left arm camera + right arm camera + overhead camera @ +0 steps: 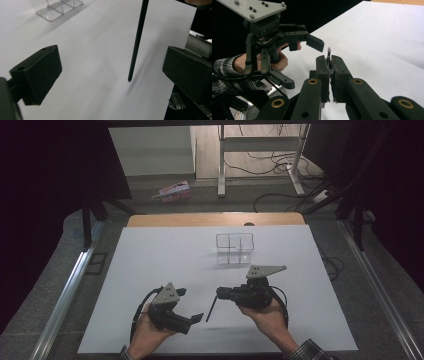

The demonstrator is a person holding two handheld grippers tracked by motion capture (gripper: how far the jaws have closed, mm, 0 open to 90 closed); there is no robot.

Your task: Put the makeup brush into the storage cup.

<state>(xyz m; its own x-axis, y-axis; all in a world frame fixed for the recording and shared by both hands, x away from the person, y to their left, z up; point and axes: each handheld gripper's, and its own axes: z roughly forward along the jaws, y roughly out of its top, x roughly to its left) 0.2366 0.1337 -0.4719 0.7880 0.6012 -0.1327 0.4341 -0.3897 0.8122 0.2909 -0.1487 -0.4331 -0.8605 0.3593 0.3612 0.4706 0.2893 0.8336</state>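
- The right tongs (218, 293) are shut tight on a thin black stick (211, 309). The stick hangs down from them, and its tip is on or just above the white table (150, 255).
- The left tongs (192, 305) are wide open and hold nothing. The stick is between their tips, touching neither.
- The stick could slip or tip if the right tongs let go.
- A clear box (234, 248) sits farther off, past the right tongs.

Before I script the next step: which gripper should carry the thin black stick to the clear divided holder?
Right. The right gripper is shut on the black stick; the left gripper is open, holding nothing. The clear holder stands beyond it.
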